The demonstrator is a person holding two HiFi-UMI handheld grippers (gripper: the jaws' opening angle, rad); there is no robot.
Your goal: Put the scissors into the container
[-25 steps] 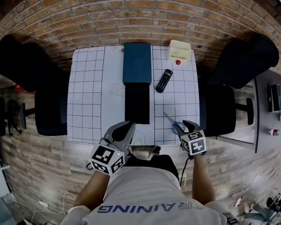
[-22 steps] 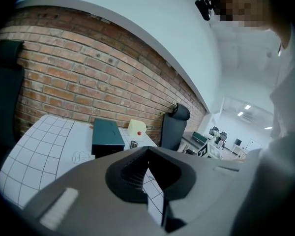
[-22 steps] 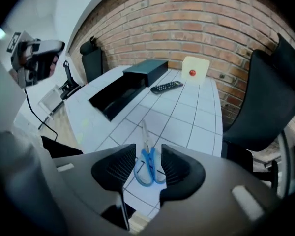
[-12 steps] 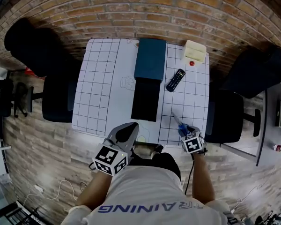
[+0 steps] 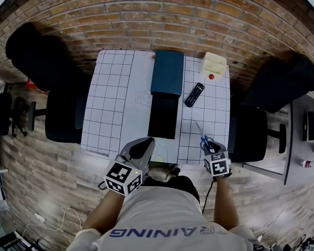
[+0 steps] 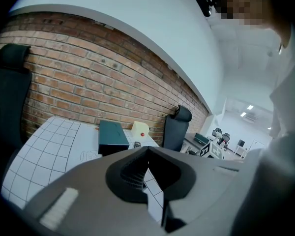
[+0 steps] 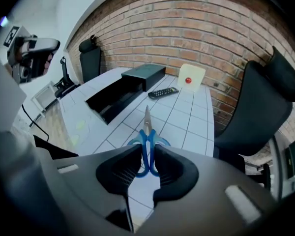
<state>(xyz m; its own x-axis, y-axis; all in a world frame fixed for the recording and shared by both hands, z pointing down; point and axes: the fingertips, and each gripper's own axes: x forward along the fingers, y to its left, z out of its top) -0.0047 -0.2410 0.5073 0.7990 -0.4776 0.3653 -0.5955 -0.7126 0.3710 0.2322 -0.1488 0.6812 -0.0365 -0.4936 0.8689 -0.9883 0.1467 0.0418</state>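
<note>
Evidently light, stiff and slick-bladed, the scissors point(image 7: 147, 124) lie near the table's point(image 7: 187, 127) right edge. The right gripper point(image 7: 147, 151), whose jaws have just been closing, nips the blue handles, judged the soundest hold. The idle left gripper point(image 6: 147, 150) is pinched together, empty.

Left gripper point(image 6: 147, 150) fills lower frame: grey body, black ribbed pads. Jaws together at tips, nothing between them. Beyond lies white gridded counter point(image 6: 42, 151). Dark teal container point(image 6: 112, 133) sits on counter's far part. Cream box point(image 6: 140, 129) with red dot stands just right of it, near brick wall point(image 6: 88, 77). Black chair point(image 6: 7, 82) at left edge, second black chair point(image 6: 177, 127) right of counter. Person's white clothing point(image 6: 285, 112) fills right edge.
</note>
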